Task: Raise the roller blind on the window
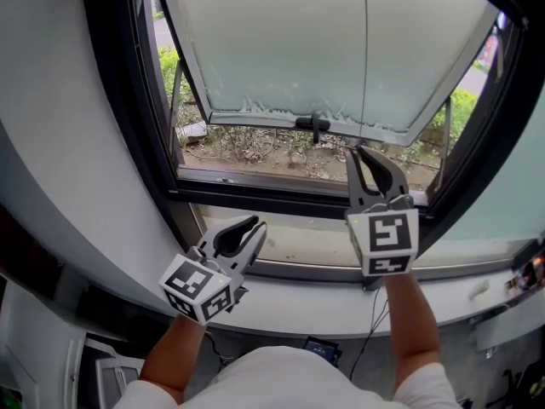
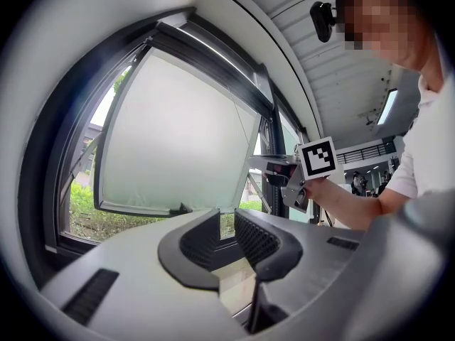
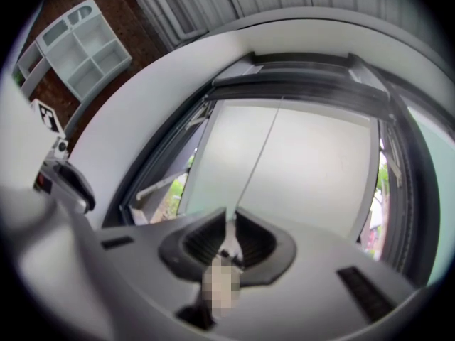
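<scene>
Right gripper nipped shut on the pull cord by the window, set to haul; left gripper half open, empty (waiting its turn, I'd guess).

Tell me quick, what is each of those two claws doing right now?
Left gripper: open, holding nothing.
Right gripper: closed on the blind cord.

Office-like room — slatted ceiling, strip light, white shelving against brick wall.
</scene>
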`<state>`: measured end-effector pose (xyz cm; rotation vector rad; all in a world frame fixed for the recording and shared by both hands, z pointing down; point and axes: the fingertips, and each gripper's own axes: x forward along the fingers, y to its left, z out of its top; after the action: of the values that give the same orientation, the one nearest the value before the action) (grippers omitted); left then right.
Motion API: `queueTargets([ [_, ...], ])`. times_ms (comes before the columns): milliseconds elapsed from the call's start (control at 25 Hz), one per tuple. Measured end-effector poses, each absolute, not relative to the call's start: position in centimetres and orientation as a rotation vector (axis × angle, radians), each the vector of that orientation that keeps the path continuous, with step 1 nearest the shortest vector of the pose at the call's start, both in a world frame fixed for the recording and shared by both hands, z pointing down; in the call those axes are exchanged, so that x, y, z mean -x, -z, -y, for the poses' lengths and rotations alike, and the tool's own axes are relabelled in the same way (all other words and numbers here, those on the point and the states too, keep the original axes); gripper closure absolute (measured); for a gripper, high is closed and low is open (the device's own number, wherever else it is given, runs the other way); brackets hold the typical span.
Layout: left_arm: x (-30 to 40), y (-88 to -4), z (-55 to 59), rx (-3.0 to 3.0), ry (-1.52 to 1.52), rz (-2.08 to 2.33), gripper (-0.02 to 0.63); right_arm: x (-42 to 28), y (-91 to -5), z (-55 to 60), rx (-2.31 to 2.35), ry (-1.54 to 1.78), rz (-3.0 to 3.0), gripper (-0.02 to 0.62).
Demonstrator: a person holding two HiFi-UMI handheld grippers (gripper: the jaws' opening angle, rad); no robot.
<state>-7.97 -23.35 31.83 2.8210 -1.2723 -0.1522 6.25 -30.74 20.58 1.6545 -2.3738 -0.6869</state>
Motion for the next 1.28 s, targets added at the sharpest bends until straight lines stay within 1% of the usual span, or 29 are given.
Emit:
queueTargets([
  [1280, 7.8, -32.0, 23.0, -2.802, 0.169, 1.243, 0.525, -6.1, -13.1, 28.2, -1.719, 0.841, 2.492, 0.543],
])
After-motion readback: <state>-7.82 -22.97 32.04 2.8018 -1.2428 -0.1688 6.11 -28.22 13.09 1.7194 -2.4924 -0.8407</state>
